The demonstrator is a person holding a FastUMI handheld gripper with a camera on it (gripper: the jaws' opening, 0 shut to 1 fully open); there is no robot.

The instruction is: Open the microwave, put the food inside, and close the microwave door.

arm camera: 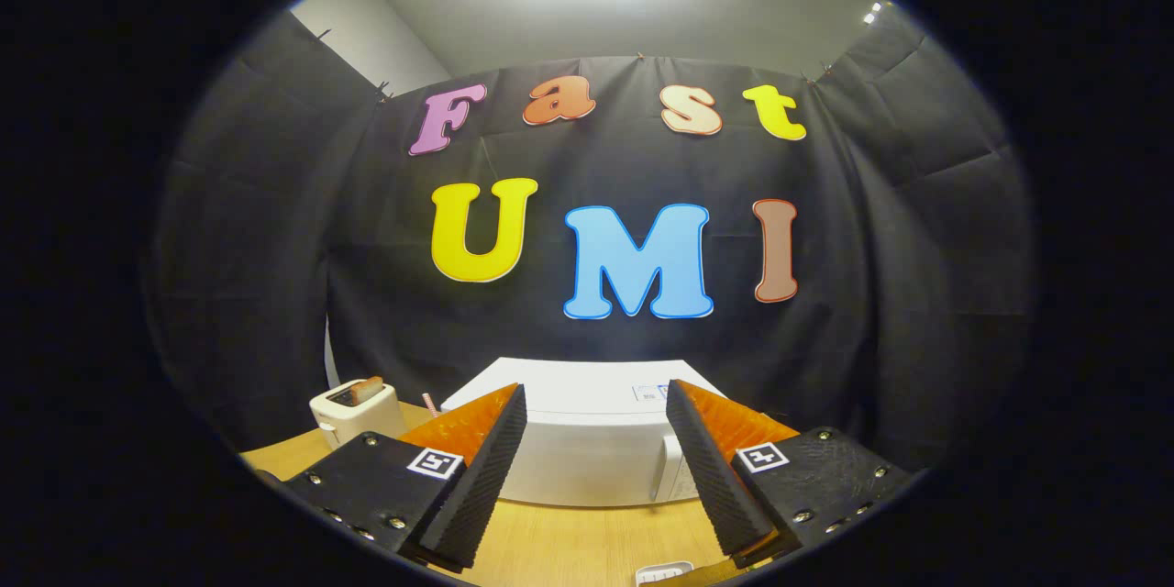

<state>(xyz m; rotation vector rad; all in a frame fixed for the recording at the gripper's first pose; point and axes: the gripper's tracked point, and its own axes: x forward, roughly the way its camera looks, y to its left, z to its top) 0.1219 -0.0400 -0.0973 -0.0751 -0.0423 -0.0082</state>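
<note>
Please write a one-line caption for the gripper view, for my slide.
Open gripper with nothing between its fingers faces a closed white microwave on a wooden table, beside a cream toaster.

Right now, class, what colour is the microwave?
White, seen best in the gripper view: the microwave beyond the open jaws.

Sticker on microwave (587, 440) top: showing print too small to read.
Finger tags: showing square coded markers, no words.

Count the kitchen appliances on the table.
2: a white microwave beyond the open gripper, door shut, and a toaster to its left. Others may be hidden.
</note>
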